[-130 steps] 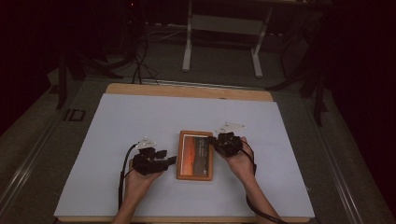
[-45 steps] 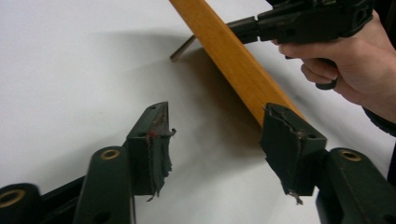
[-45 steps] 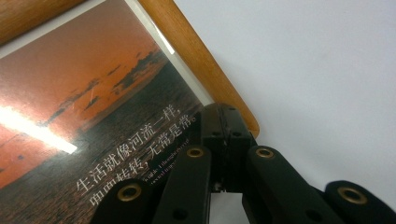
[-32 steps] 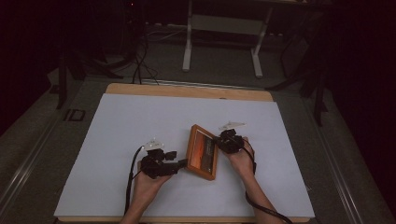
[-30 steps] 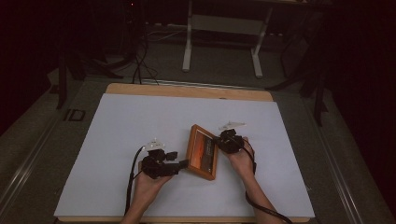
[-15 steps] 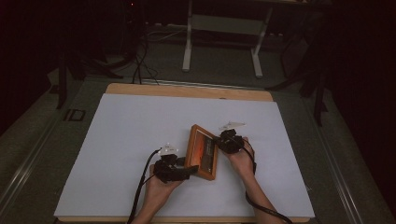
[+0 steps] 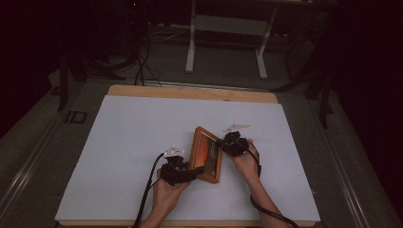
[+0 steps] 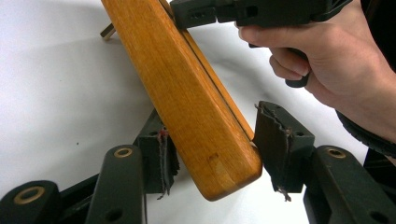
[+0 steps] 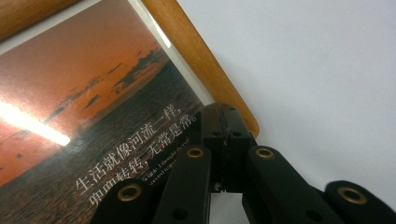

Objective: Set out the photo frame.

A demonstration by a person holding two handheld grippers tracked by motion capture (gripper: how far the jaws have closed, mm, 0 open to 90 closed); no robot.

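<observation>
The wooden picture frame stands tilted on the worktop. The right gripper pinches its edge with closed jaws; the left gripper has open jaws straddling its lower corner.

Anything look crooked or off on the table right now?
Yes: the picture frame isn't lying flat. It is tipped up on one long edge, the right gripper clamped on its far rim and the left gripper's open jaws straddling its near corner. The jaw padding looks frayed.
</observation>
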